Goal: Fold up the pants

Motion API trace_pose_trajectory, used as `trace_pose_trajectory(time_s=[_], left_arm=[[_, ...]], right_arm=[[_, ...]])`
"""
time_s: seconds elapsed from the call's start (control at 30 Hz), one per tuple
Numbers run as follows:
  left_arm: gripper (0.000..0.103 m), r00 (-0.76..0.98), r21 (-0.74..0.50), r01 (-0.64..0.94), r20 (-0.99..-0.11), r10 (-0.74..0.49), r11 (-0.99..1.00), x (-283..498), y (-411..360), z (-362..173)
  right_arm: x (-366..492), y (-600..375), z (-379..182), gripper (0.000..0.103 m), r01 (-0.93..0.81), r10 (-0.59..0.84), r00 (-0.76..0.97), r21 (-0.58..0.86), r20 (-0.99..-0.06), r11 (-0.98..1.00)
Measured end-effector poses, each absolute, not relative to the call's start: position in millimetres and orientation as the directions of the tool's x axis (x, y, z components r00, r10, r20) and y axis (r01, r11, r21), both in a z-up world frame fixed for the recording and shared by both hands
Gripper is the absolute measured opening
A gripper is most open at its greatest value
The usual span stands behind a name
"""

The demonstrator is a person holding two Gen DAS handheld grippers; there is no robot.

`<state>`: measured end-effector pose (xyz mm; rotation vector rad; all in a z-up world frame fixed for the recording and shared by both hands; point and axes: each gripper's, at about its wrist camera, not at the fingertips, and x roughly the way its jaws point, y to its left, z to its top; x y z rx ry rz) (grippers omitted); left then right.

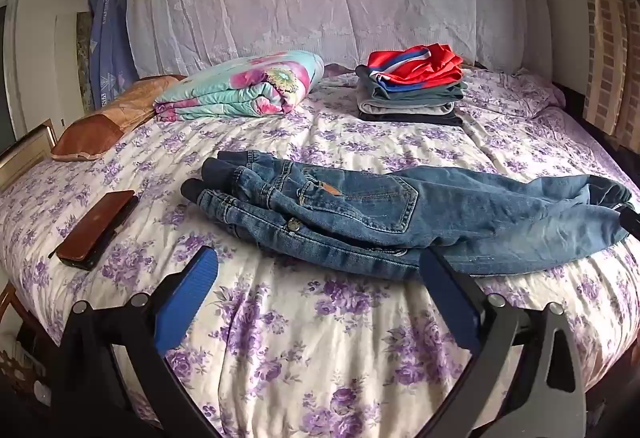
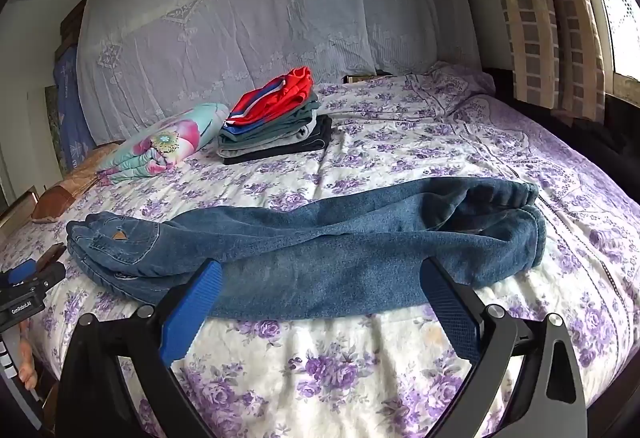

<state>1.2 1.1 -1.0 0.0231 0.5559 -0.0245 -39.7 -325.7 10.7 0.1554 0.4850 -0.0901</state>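
While jeans (image 1: 400, 214) lie on bed (image 1: 304, 338), folded clothes stack (image 1: 412, 90) behind

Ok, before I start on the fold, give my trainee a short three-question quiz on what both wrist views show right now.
1. True or false: the blue jeans already lie on the stack of folded clothes.
2. Multiple choice: what lies on the bedspread to the left of the jeans' waistband in the left wrist view? A) a phone in a brown case B) a hairbrush C) a mug
3. Fill in: the left gripper and the right gripper both have jaws that are ____ and hold nothing.

Key:
1. False; the jeans lie stretched across the near bedspread, apart from the stack.
2. A, the phone.
3. Open.
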Motion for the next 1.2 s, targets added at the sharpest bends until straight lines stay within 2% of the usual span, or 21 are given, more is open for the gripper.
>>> trace_pose_trajectory(time_s=[0.17, 0.43, 1.2], left_arm=[[0.098, 0.835, -0.008, 0.02, -0.55, -0.021, 1.0, 3.4, 6.4, -2.3], [0.098, 0.843, 0.022, -0.005, -0.538, 0.016, 1.0, -0.2, 8.1, -6.6], [0.098, 0.831, 0.02, -0.007, -0.556, 0.017, 1.0, 3.6, 13.1, -8.8]], right_arm=[[-38.4, -326.1, 9.6, 0.1, 0.125, -0.068, 0.883, 0.093, -0.464, 0.988], [-40.1, -322.1, 7.9, 0.1, 0.118, -0.048, 0.881, 0.121, -0.471, 0.986], [-39.1, -324.5, 3.8, 0.1, 0.126, -0.047, 0.875, 0.134, -0.482, 0.983]])
